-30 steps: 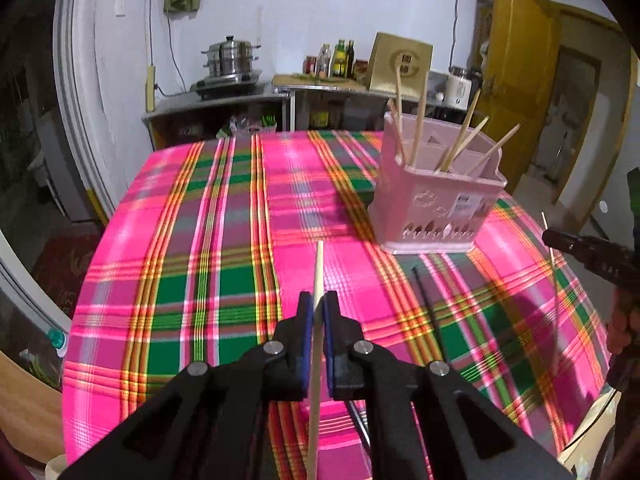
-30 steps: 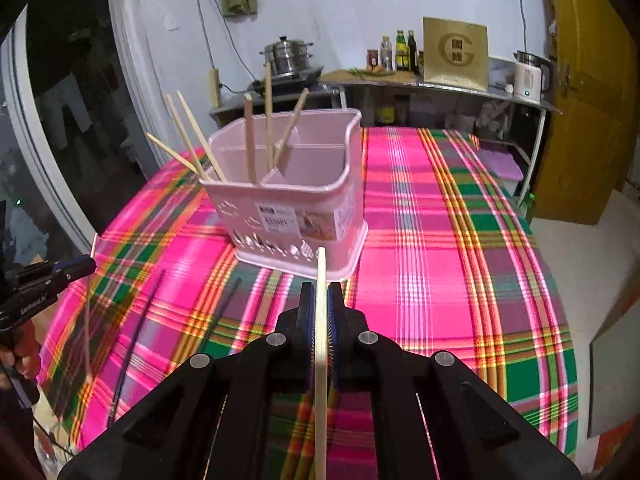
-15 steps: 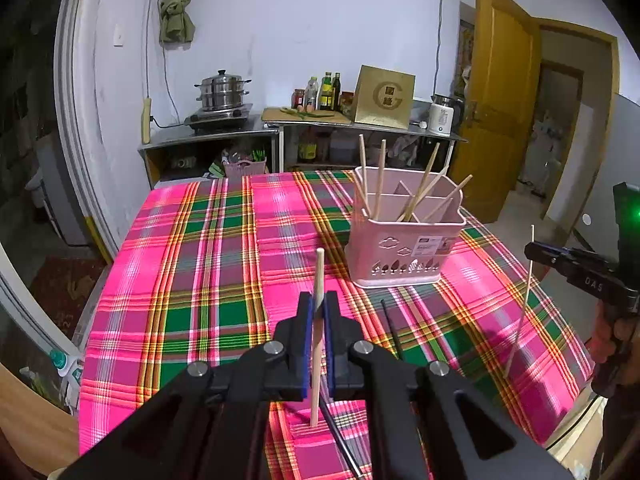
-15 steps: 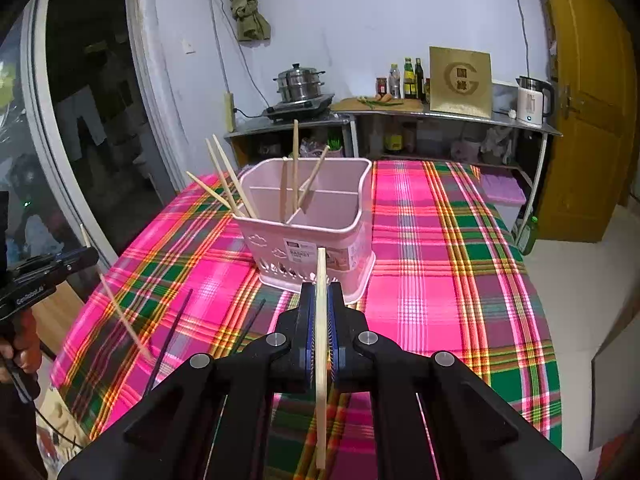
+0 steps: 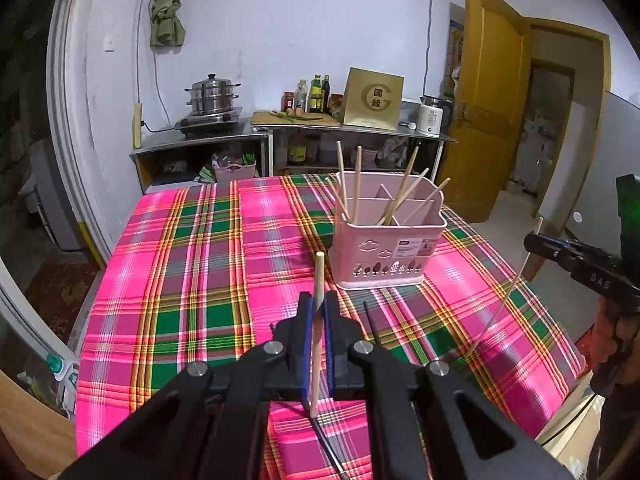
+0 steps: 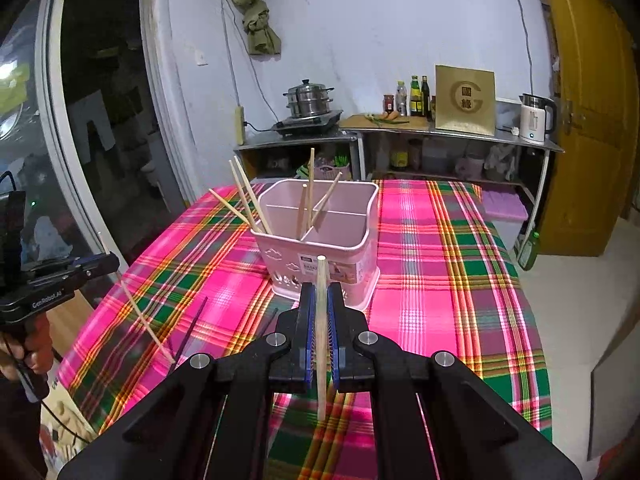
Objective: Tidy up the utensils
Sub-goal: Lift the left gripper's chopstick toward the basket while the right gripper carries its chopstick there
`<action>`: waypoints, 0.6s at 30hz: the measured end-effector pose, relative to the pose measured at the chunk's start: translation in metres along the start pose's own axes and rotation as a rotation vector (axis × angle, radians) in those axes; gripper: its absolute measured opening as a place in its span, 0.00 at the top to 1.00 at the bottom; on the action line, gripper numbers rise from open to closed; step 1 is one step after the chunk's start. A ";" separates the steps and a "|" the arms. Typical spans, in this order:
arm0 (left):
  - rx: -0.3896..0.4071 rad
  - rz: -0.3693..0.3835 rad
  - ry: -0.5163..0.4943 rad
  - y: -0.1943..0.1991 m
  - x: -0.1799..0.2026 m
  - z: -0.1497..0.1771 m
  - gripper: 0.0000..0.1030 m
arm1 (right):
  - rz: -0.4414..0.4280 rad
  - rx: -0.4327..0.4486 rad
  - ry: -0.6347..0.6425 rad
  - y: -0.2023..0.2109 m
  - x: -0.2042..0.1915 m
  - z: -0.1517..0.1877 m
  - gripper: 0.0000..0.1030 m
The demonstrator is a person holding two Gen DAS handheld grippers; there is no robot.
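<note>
- Pinching one wooden chopstick apiece, the left gripper [image 5: 316, 308] and right gripper [image 6: 320, 300] hover above the plaid tablecloth [image 5: 192, 280], jaws pressed on the shafts.
- Each chopstick, left [image 5: 318, 280] and right [image 6: 321, 320], stands near upright, long axis roughly parallel to those in the holder.
- The pink utensil holder [image 6: 320, 236] lies straight ahead of the right gripper, seemingly the nearer; from the left gripper it sits ahead and rightward.
- Two dark chopsticks [image 6: 194, 322] lie on the cloth before the holder.

Both hand-held grippers [image 5: 316, 312] [image 6: 320, 312] higher, farther from holder [image 5: 390, 240].
</note>
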State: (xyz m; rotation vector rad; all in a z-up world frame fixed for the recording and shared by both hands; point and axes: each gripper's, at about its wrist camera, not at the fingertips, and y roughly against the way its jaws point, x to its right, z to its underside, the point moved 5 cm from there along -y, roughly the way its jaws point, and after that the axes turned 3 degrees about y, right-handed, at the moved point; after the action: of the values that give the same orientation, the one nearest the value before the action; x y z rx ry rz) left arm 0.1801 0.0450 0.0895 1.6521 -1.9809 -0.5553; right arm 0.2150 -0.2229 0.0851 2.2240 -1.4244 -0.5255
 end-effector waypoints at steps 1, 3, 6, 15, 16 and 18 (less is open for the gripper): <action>0.002 0.001 -0.002 0.000 0.001 -0.001 0.94 | -0.001 0.003 0.003 0.001 -0.001 -0.001 0.94; 0.003 0.011 -0.002 0.000 0.004 -0.003 0.94 | -0.004 0.008 0.009 0.003 -0.003 -0.002 0.94; 0.005 0.019 -0.007 0.000 0.008 -0.008 0.94 | -0.005 0.016 0.016 0.005 -0.005 -0.004 0.94; 0.009 0.059 -0.041 -0.009 0.031 -0.032 0.94 | -0.023 0.049 0.035 0.003 -0.016 -0.025 0.94; 0.011 0.063 -0.046 -0.011 0.034 -0.036 0.94 | -0.027 0.055 0.040 0.002 -0.019 -0.029 0.94; 0.014 0.073 -0.050 -0.013 0.039 -0.045 0.94 | -0.038 0.065 0.044 0.000 -0.023 -0.036 0.94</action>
State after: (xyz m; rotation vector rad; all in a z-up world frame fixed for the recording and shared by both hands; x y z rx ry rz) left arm 0.2124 0.0044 0.1219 1.5810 -2.0762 -0.5622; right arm 0.2253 -0.1961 0.1170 2.3027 -1.3985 -0.4457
